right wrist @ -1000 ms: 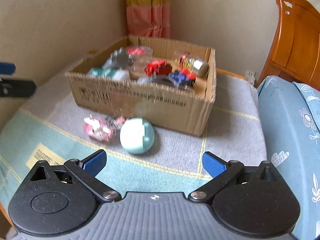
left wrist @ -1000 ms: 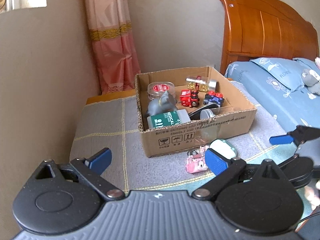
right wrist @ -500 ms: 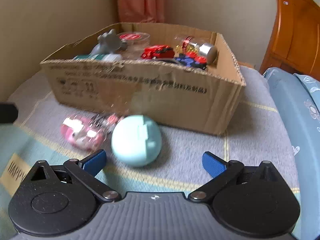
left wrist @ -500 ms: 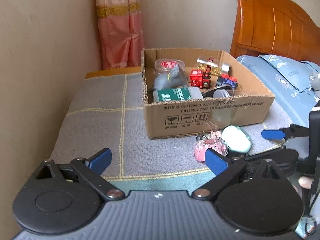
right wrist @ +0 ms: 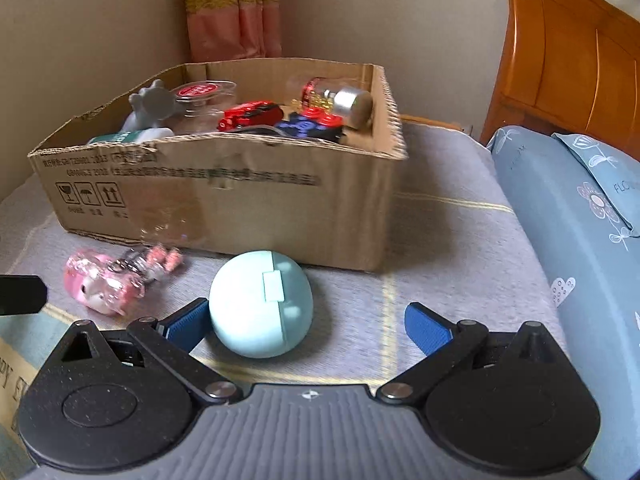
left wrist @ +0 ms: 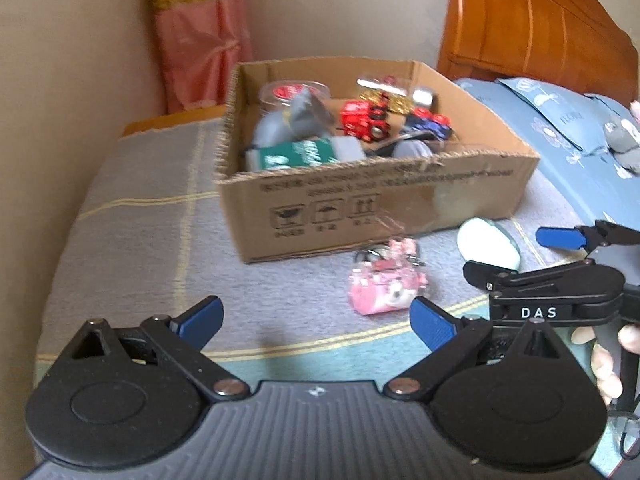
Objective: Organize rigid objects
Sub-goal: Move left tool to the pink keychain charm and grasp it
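A: Where's the mint round case (right wrist: 261,303)?
B: Lower centre of the right view, on the blanket just before the cardboard box (right wrist: 224,196). Right tool (right wrist: 307,323) gapes, one pad touching it.
A: Handling?
B: Probably light, hard, slick; squeeze across its widest middle. Left tool (left wrist: 316,322) released, empty.

**Soft Daylight, Some Blur**

The room was bright with soft daylight. Shadows were pale. A gentle shadow lay under the round mint case (right wrist: 261,304) and beside the cardboard box (right wrist: 224,200). The left view was blurry all over, so the print on the box (left wrist: 384,196) looked smeared. The right view was sharper, but the pink toy (right wrist: 108,284) looked fuzzy. Both views bent at the edges, with dark corners.
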{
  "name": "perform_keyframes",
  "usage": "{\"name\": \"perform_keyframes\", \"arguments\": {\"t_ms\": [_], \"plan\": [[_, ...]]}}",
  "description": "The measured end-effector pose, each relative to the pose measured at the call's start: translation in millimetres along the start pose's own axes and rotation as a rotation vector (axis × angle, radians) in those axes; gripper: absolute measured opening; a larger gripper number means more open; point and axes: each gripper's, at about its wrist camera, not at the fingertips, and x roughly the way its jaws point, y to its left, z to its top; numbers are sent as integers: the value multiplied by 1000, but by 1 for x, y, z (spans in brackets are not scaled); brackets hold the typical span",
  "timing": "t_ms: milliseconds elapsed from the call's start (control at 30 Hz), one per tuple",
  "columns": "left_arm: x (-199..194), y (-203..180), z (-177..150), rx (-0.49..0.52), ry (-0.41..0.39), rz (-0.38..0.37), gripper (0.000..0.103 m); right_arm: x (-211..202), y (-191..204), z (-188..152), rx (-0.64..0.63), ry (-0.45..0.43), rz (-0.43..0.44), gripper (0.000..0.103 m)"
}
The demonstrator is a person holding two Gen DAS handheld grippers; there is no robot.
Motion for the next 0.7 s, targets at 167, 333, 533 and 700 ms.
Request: {"name": "perform_keyframes", "arguments": {"t_ms": [167,333,533,700], "plan": [[17,-13,3,15,25,-23,99,-6,-10,-5,-24,-6,25,103],[34,-23,7,21,37,-28,99,-9,-14,-10,-45,-20,45,103],[39,-14,4,21,37,22,100,-10,-16,-10,-51,-18,52,103],[34,-5,-3,17,28,32,99,-11,-16,-10,-51,-19,51,103]]}}
